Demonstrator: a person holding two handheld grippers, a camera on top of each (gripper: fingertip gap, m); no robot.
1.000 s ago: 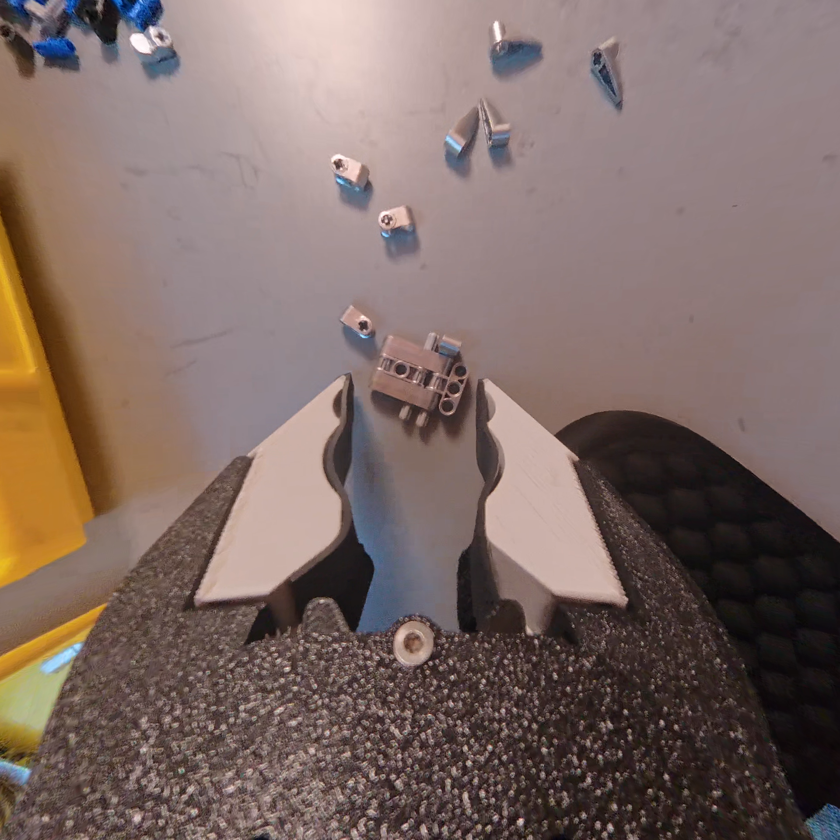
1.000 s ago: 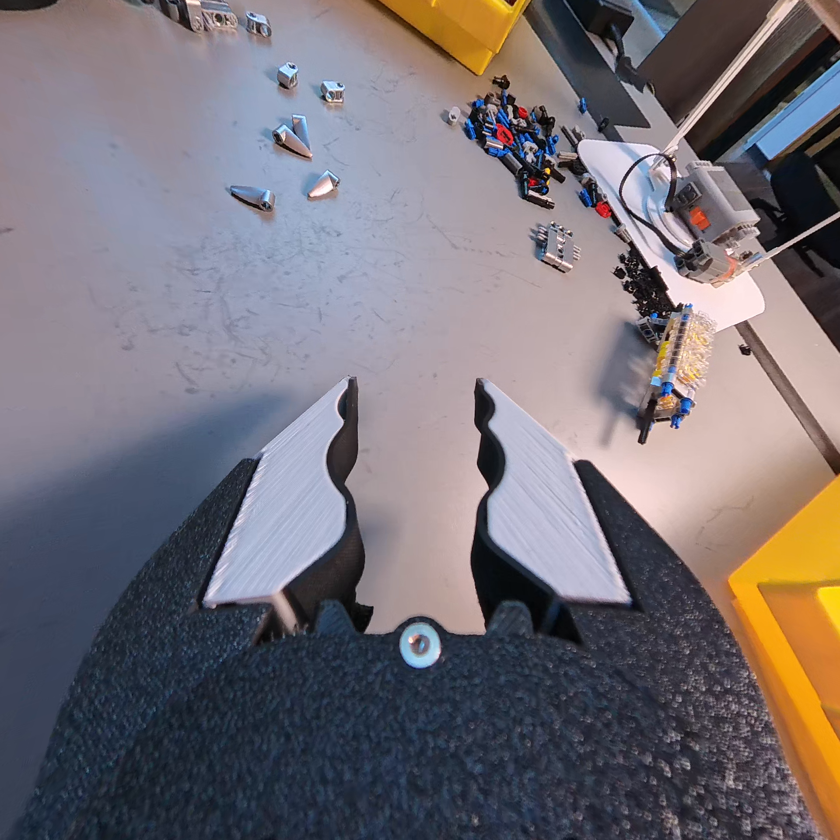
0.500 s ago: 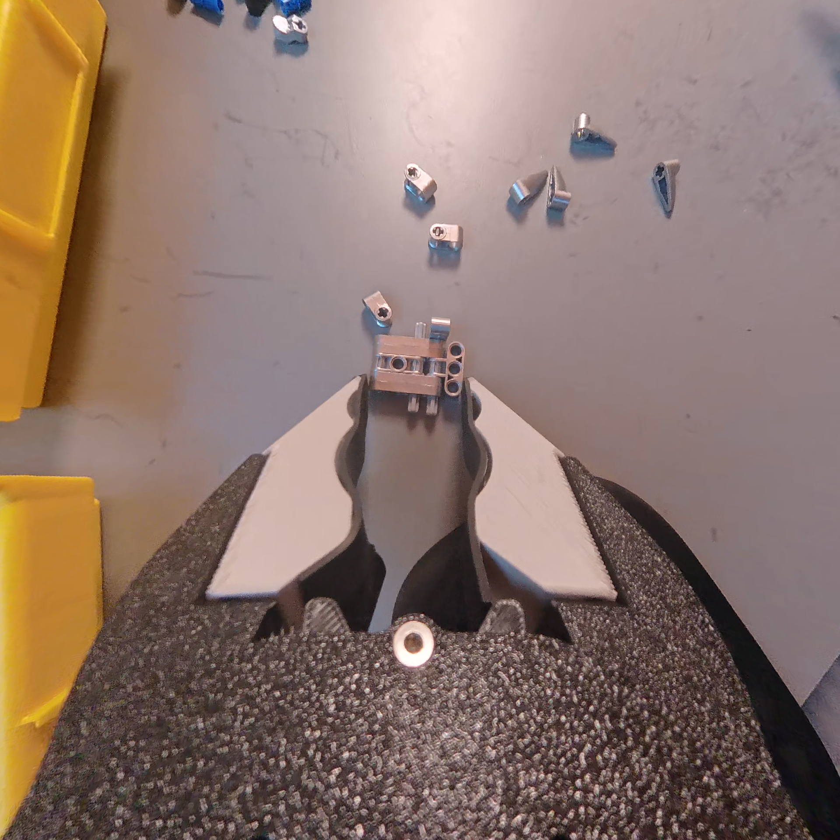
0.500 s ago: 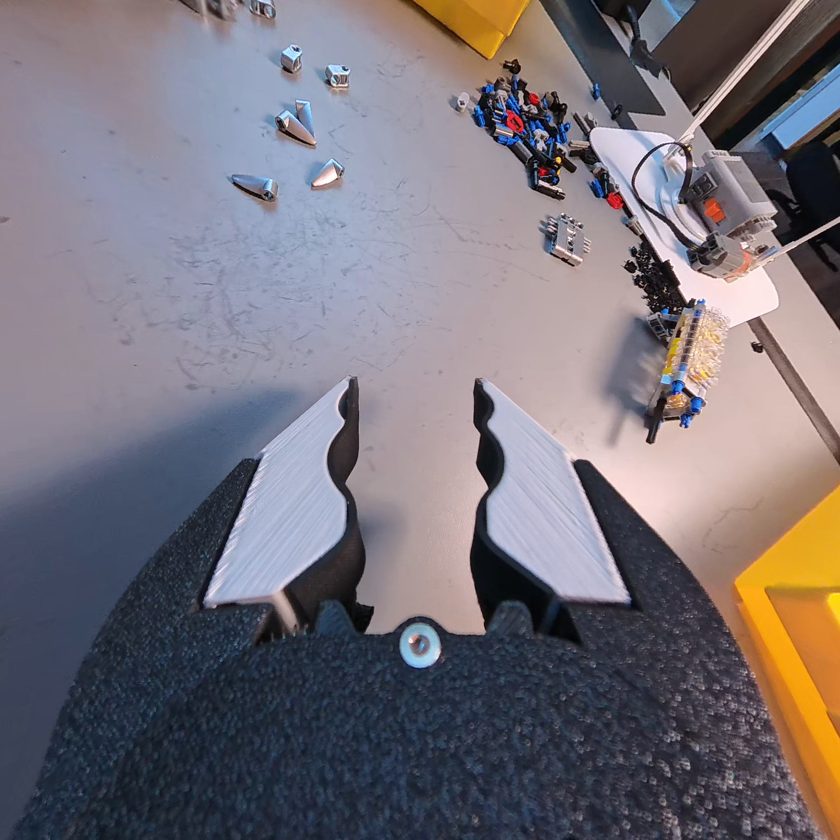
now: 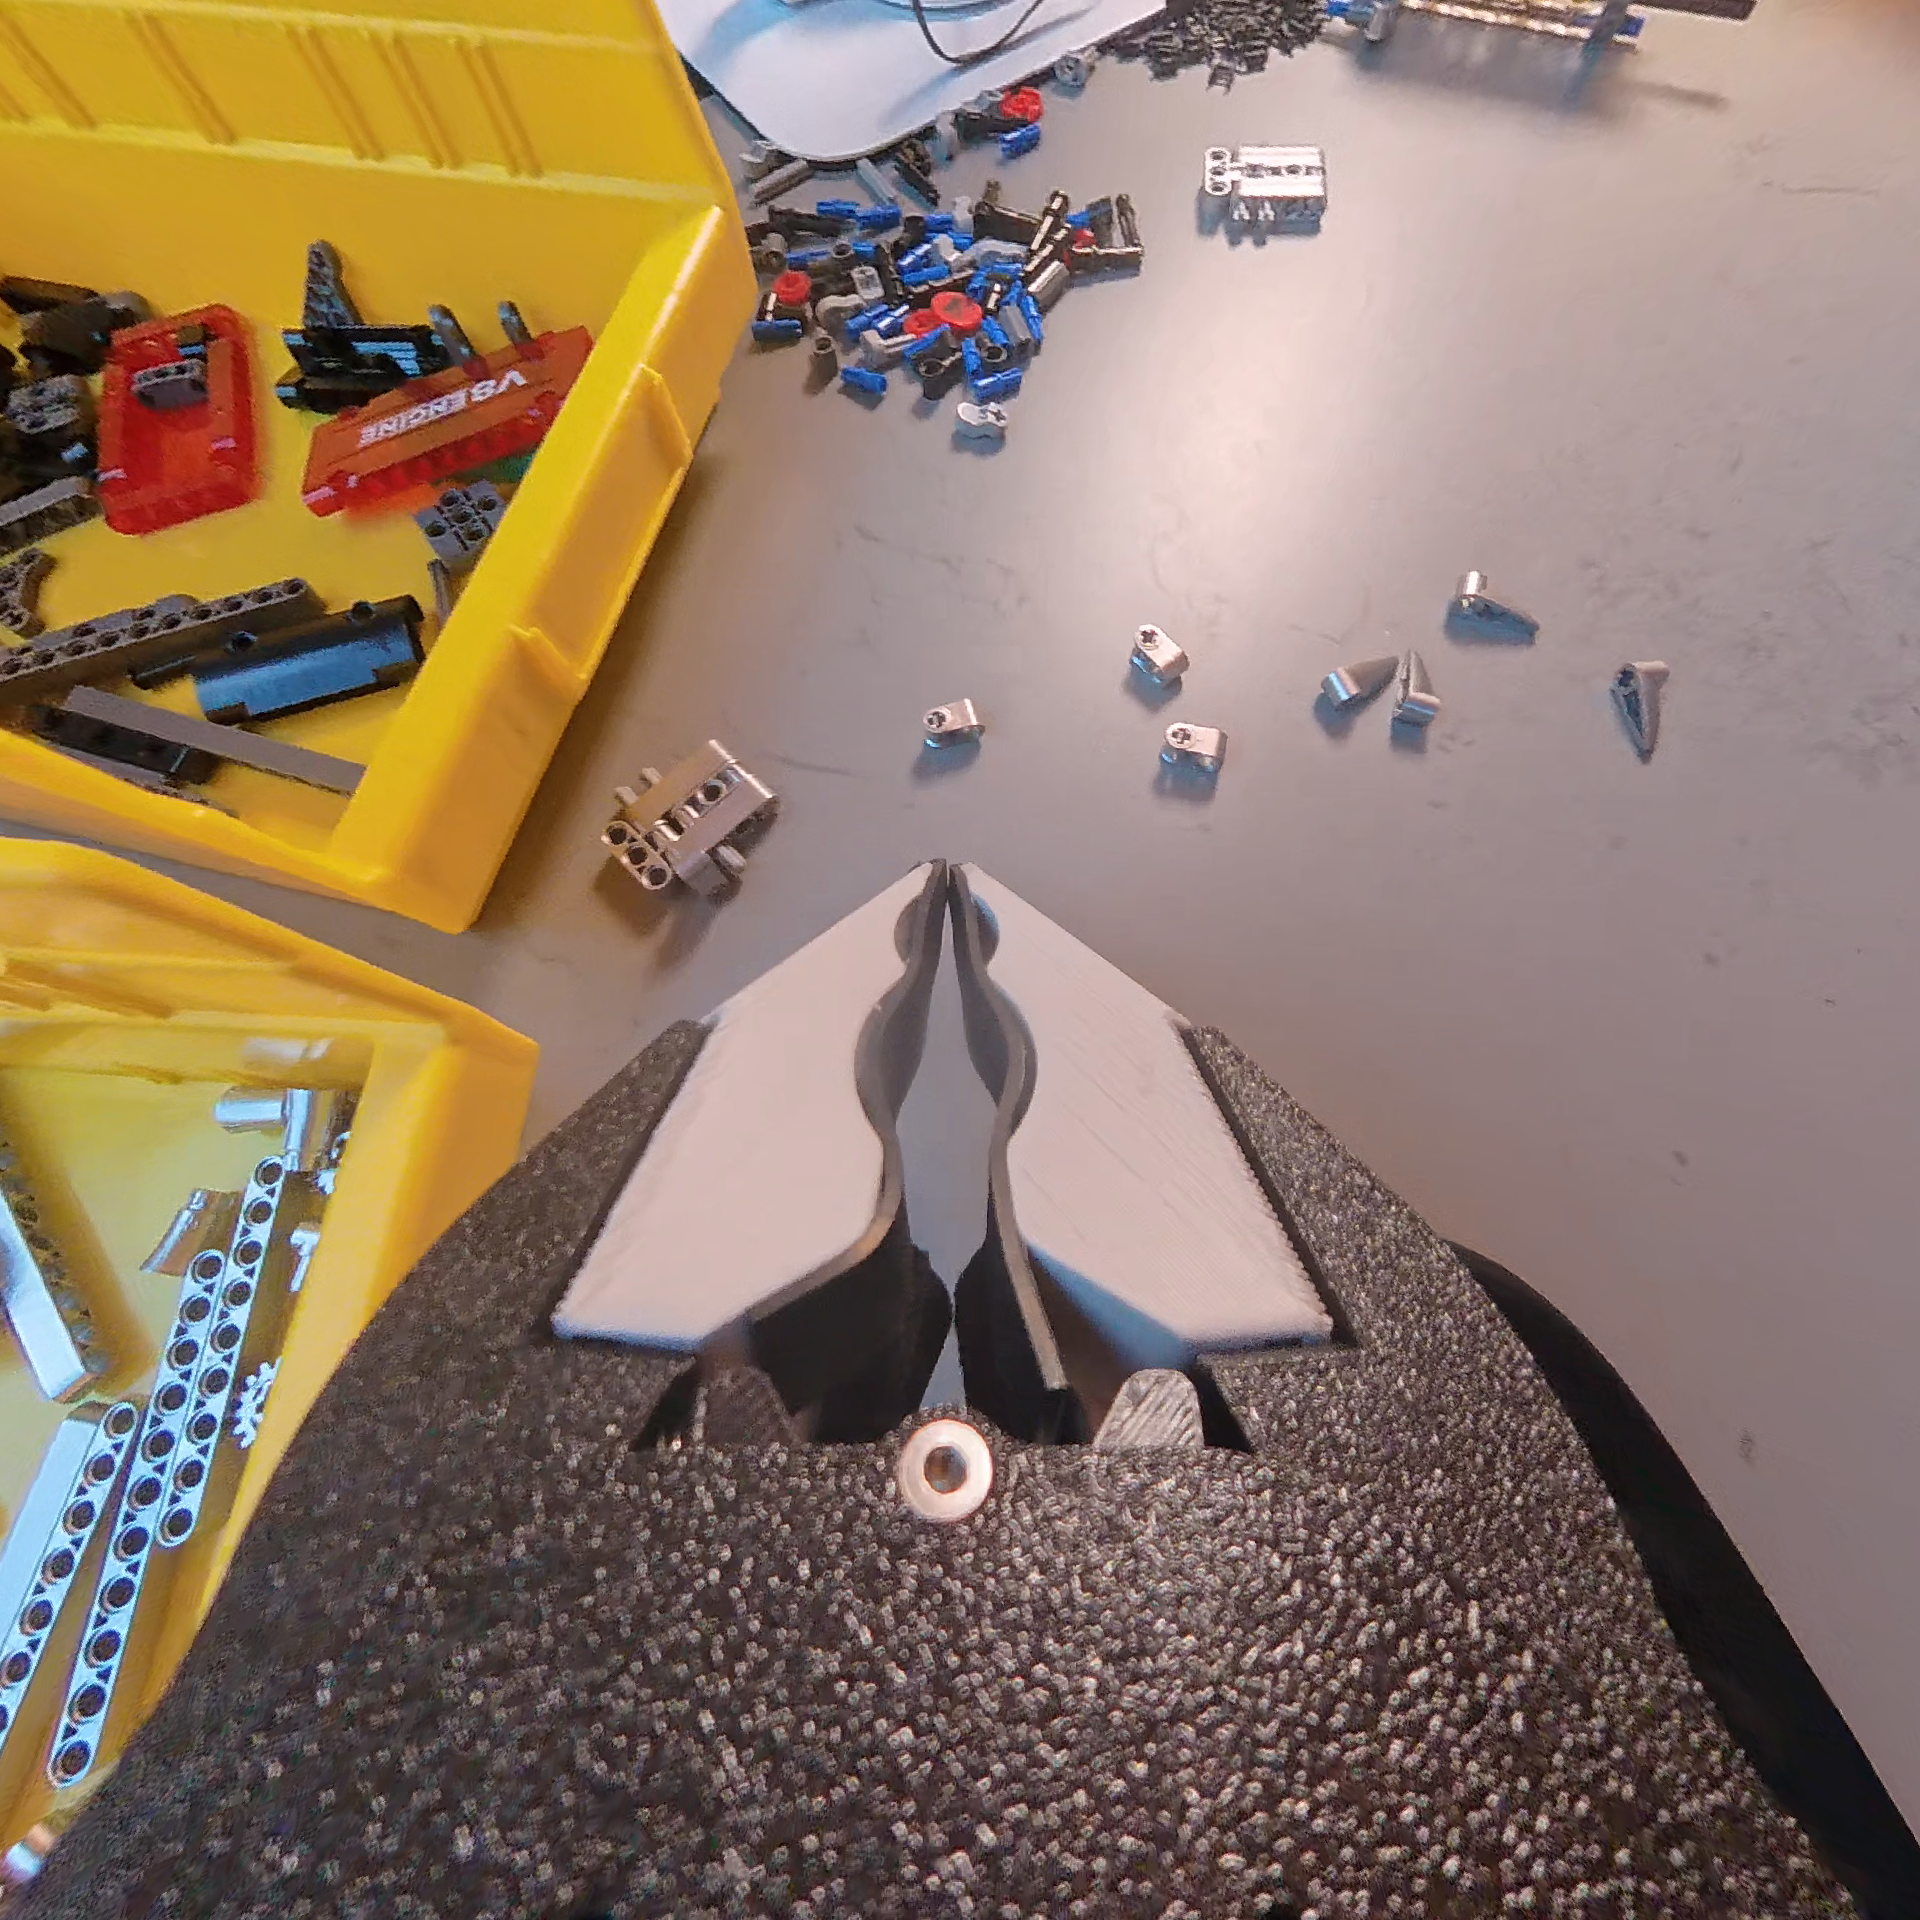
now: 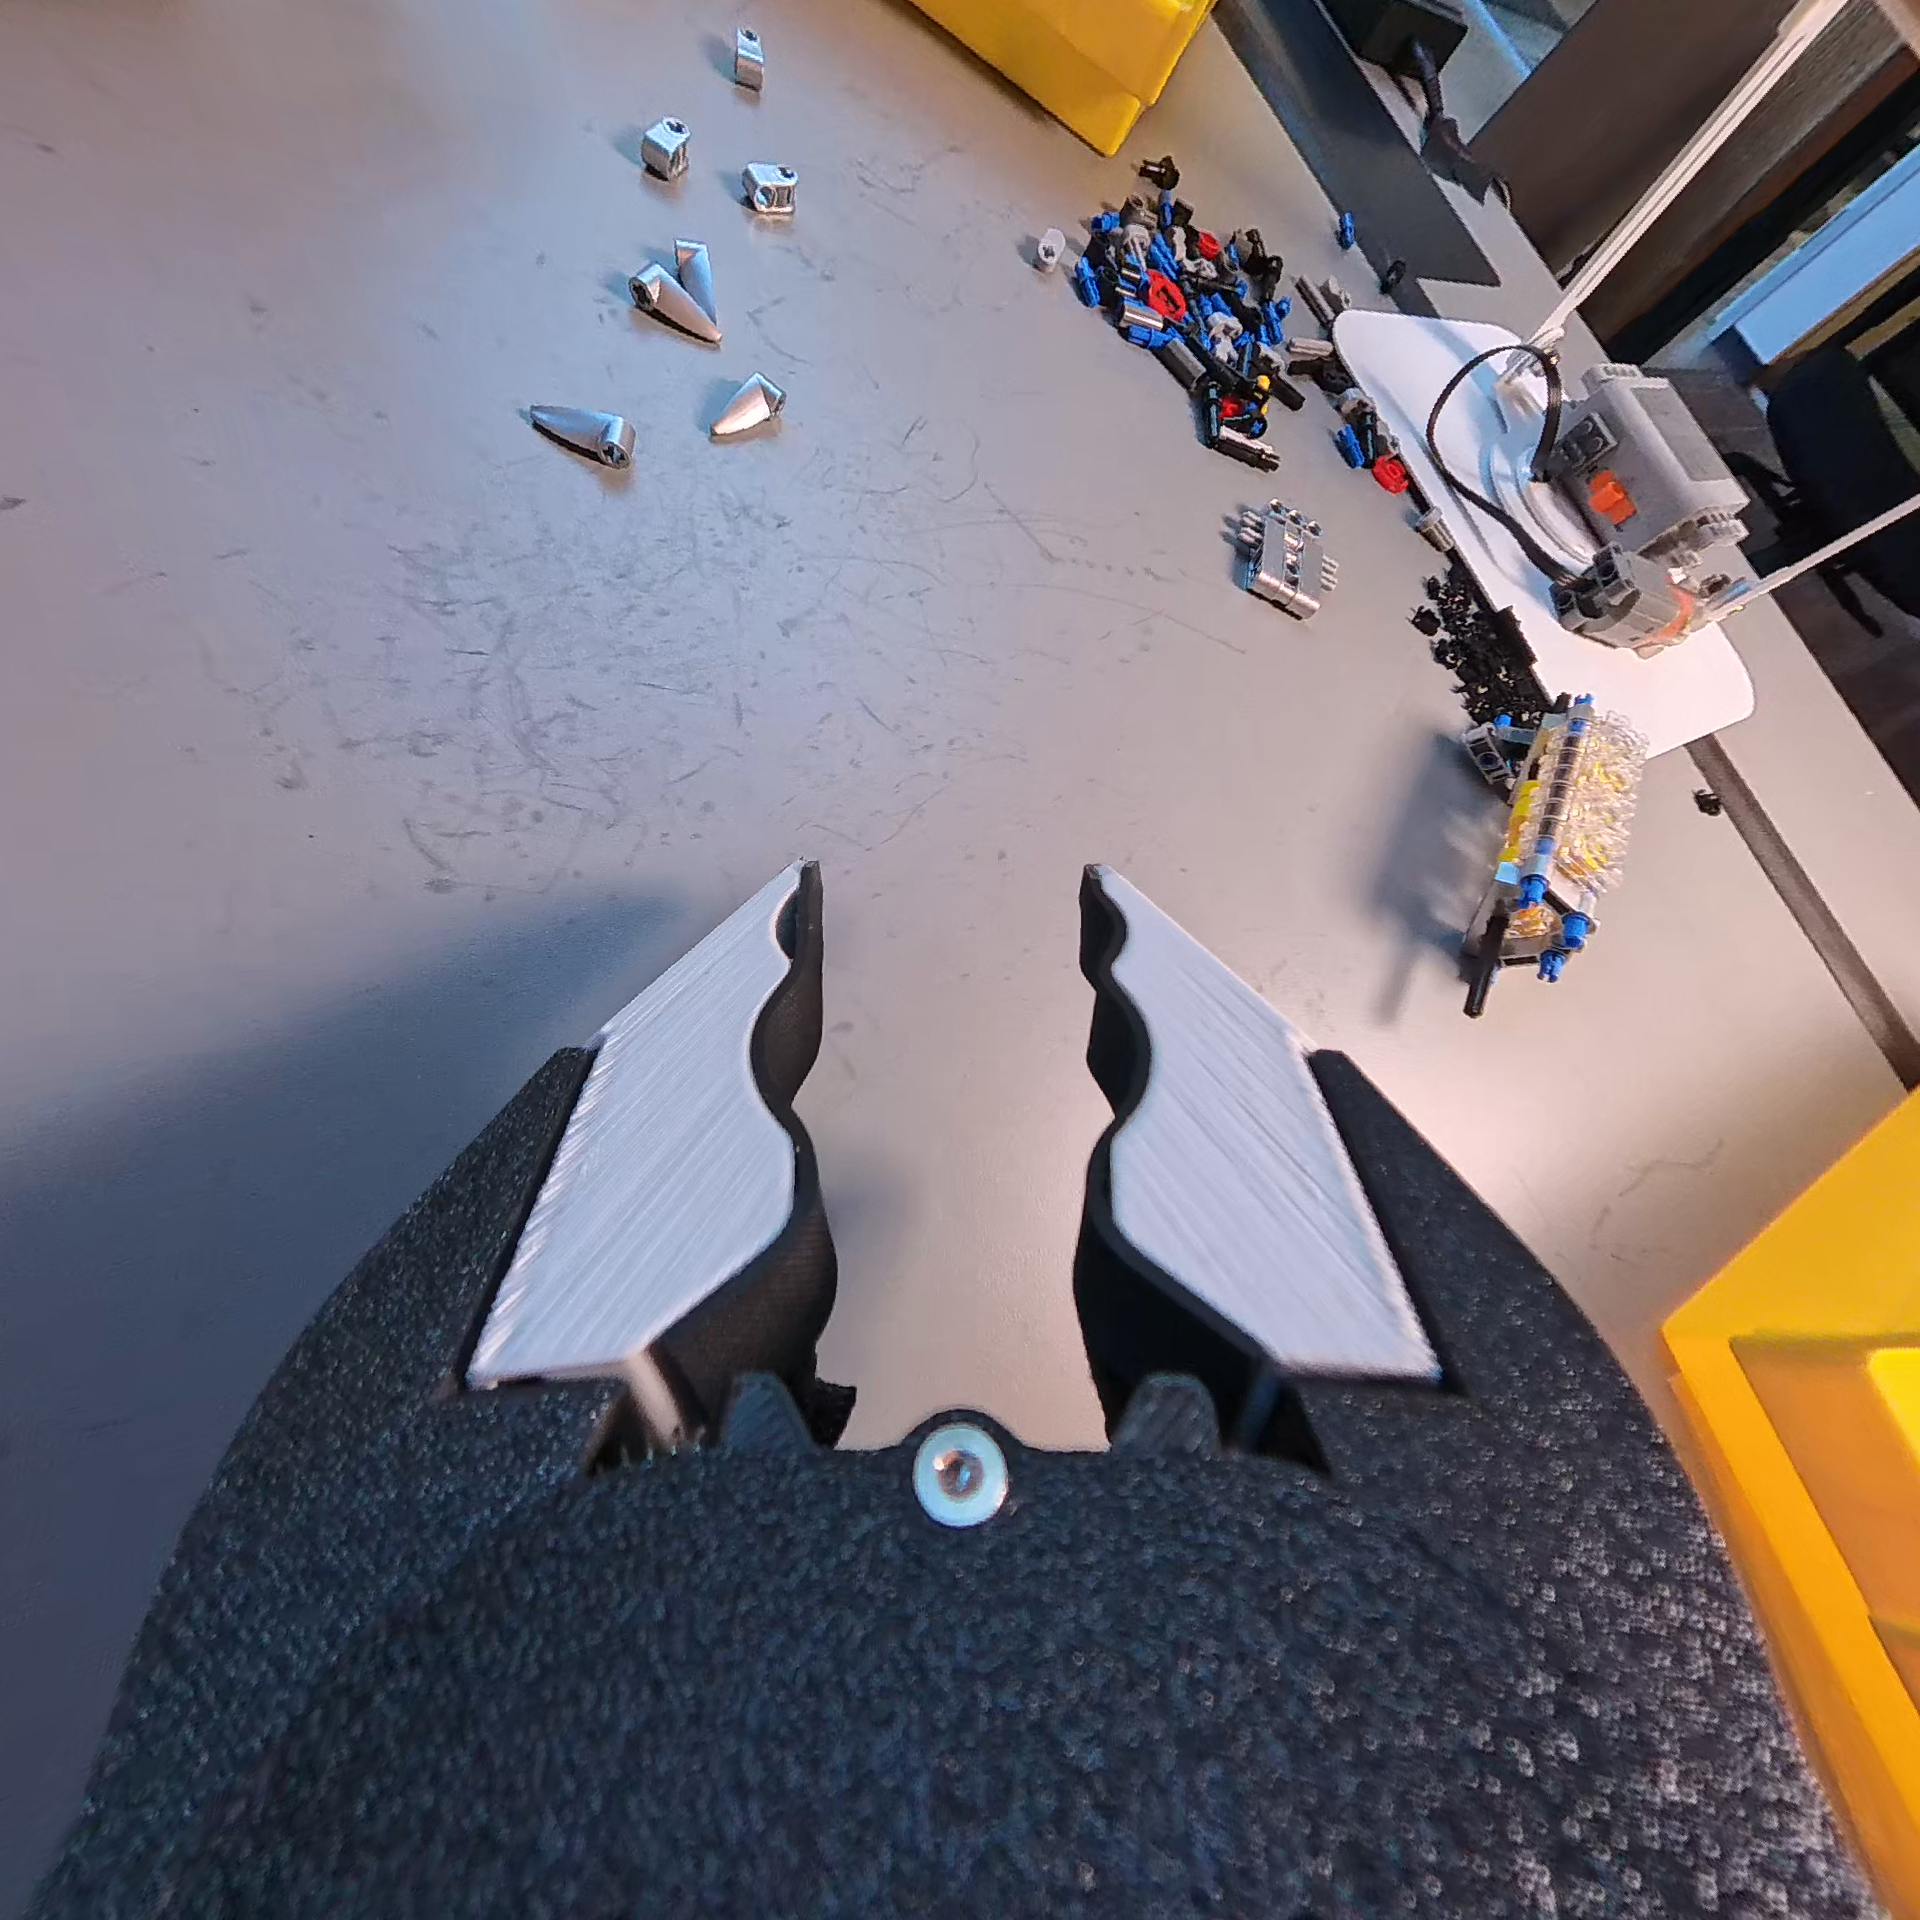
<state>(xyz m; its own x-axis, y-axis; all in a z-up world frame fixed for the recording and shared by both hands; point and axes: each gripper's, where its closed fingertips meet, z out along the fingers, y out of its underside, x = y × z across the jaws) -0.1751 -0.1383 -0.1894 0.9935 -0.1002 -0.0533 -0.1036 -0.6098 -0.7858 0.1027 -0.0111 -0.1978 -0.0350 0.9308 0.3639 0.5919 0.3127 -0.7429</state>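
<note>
Grey brick assembly (image 5: pixel 688 821) lies beside the closed, empty left hand-held gripper (image 5: pixel 947 869).

White lettering on red panel (image 5: pixel 447 436) in yellow bin (image 5: pixel 582 665)

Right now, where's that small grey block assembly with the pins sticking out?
In the left wrist view, the grey block assembly lies on the table, left of the shut left gripper, just off the yellow bin.

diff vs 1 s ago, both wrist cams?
The left gripper has gone from open around the grey brick assembly to shut on nothing; the assembly now lies on the table left of its tips, beside the yellow bin. The right gripper stays open and empty over bare table.
</note>
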